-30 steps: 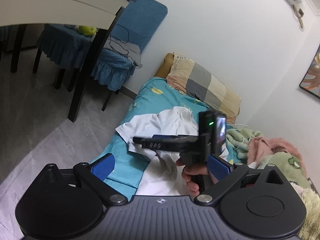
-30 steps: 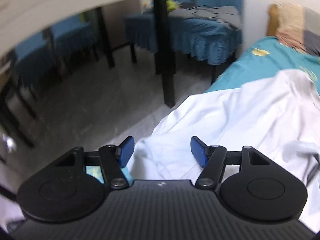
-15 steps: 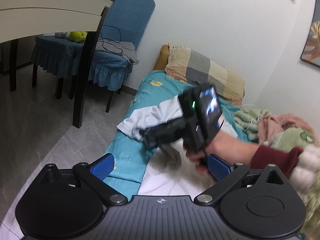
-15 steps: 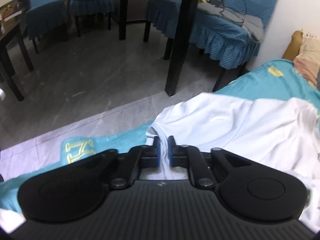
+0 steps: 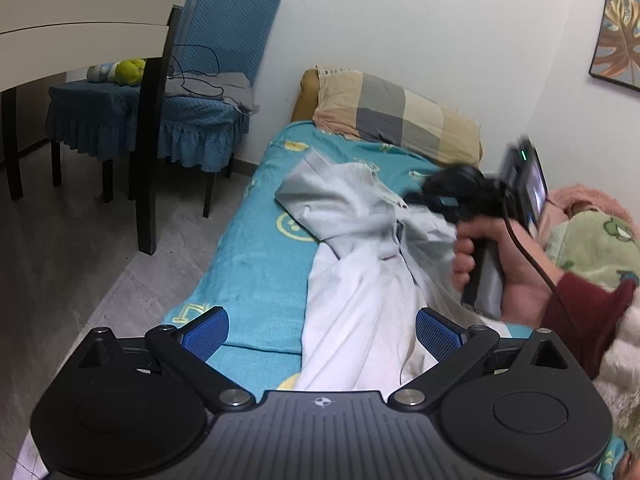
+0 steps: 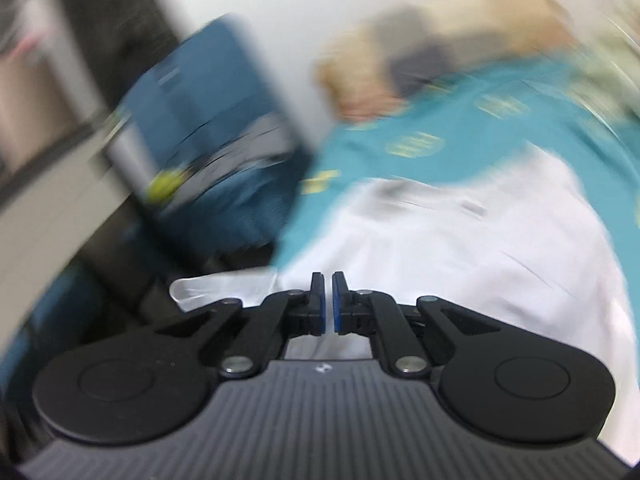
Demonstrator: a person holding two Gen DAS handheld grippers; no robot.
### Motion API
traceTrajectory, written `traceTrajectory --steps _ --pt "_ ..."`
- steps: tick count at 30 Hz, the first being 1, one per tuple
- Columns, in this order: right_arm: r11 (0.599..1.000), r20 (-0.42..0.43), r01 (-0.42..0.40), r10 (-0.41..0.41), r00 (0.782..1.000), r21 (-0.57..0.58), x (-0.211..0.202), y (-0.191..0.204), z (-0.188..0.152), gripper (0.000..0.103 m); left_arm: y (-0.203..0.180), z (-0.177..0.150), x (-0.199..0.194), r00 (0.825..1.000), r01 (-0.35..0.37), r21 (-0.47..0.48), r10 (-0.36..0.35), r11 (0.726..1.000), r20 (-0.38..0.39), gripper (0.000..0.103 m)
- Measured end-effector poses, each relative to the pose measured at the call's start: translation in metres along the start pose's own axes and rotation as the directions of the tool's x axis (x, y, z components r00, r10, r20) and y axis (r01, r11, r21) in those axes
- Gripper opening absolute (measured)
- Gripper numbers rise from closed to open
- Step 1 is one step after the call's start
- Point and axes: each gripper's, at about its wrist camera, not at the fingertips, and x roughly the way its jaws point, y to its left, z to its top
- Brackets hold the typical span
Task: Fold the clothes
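A white garment (image 5: pixel 360 280) lies rumpled along the teal bed sheet (image 5: pixel 260 264). My left gripper (image 5: pixel 320 332) hovers open over its near end, with cloth below the gap and nothing pinched. In the left wrist view a hand (image 5: pixel 504 276) holds my right gripper (image 5: pixel 416 200) at the right, and a bunched edge of the garment is drawn up to its tips. The right wrist view is blurred by motion. There the right gripper (image 6: pixel 328 304) has its pads together with white garment (image 6: pixel 460 260) cloth between them.
A checked pillow (image 5: pixel 400 116) lies at the head of the bed by the white wall. Pink and green blankets (image 5: pixel 592 232) are piled at the right. A blue-covered chair (image 5: pixel 192 112) and a dark table leg (image 5: pixel 150 152) stand on the grey floor to the left.
My right gripper shut on the garment's left edge, then swung right across the bed while rolling, dragging that edge over the rest. The left gripper shifted a little and stayed open.
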Motion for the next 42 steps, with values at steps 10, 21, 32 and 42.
traceTrajectory --steps 10,21,32,42 --pt "0.996 -0.058 0.060 -0.056 0.997 0.064 -0.046 -0.052 -0.010 0.007 -0.021 -0.005 0.021 1.000 -0.021 0.082 0.022 0.996 -0.019 0.101" --pt "0.996 -0.043 -0.031 0.027 0.999 -0.087 -0.224 0.012 -0.035 0.008 -0.041 -0.009 0.013 0.997 -0.073 0.123 0.073 0.990 0.005 0.100" --pt "0.999 0.013 0.041 -0.041 0.999 -0.007 -0.285 -0.018 -0.057 0.010 -0.076 0.012 0.041 0.988 -0.154 0.189 0.148 0.970 0.044 0.094" --pt "0.989 -0.021 0.081 -0.079 0.997 0.126 -0.251 -0.061 -0.048 0.012 -0.074 0.107 0.189 0.982 -0.190 0.112 0.189 0.975 0.023 0.090"
